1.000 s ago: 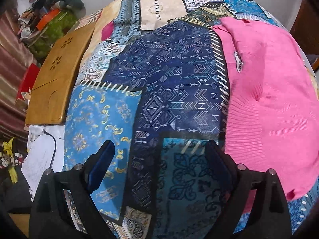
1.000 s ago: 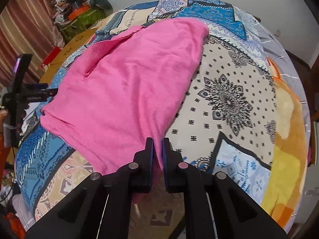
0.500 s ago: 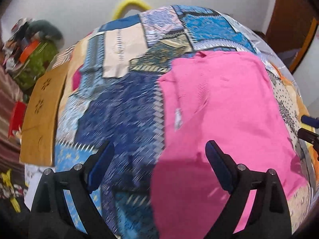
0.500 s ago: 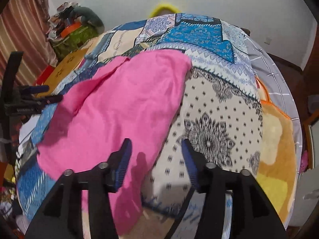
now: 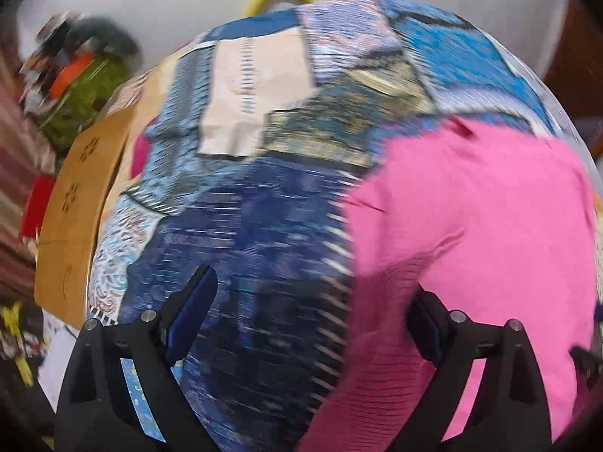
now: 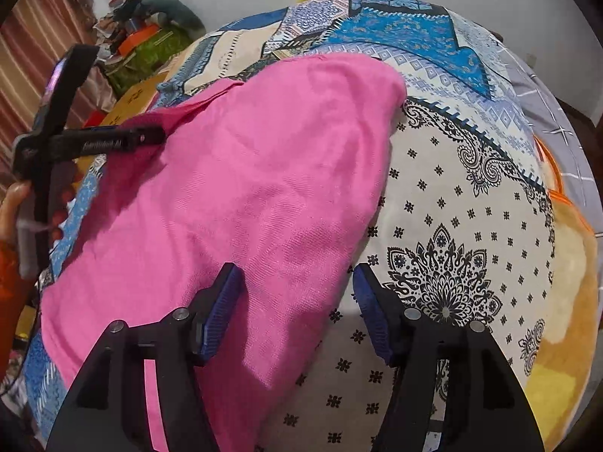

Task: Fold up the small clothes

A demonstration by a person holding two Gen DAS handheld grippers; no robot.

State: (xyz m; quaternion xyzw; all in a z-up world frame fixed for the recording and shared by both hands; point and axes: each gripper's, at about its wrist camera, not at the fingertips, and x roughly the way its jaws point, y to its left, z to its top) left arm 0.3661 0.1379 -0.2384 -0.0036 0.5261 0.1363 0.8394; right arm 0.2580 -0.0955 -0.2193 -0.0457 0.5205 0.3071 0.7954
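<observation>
Pink knit fabric, a small garment [image 6: 233,196], is seen laid flat on a patchwork bedspread [image 5: 264,233] printed in blues, creams and black-on-white motifs. At the far left of the left wrist view, a striped curtain [image 5: 15,158] and a heap of clutter [image 5: 79,86] are shown, blurred, beside a tan wooden board [image 5: 75,218] that is pushed against the edge of the bed. Further right in that view, the left gripper [image 5: 312,312] is held above the bedspread with its jaws spread wide; nothing is pinched between them, and dark blue patchwork is seen in the gap. Its right finger is set over the ribbed edge of the garment [image 5: 490,233], which fills the right half of that view. In the right wrist view, the left gripper [image 6: 150,137] is seen again at the left, gripped by a hand [image 6: 22,207], with its tips at the garment's left edge; whether cloth is touched there cannot be told. Toward the middle, the right gripper [image 6: 297,309] is found with its jaws opening; the garment's right border lies below the gap, unpinched. To the right, white bedspread cloth [image 6: 452,226] with black mandala prints is exposed, and an orange-yellow blanket [image 6: 565,282] is seen at the far right edge.
</observation>
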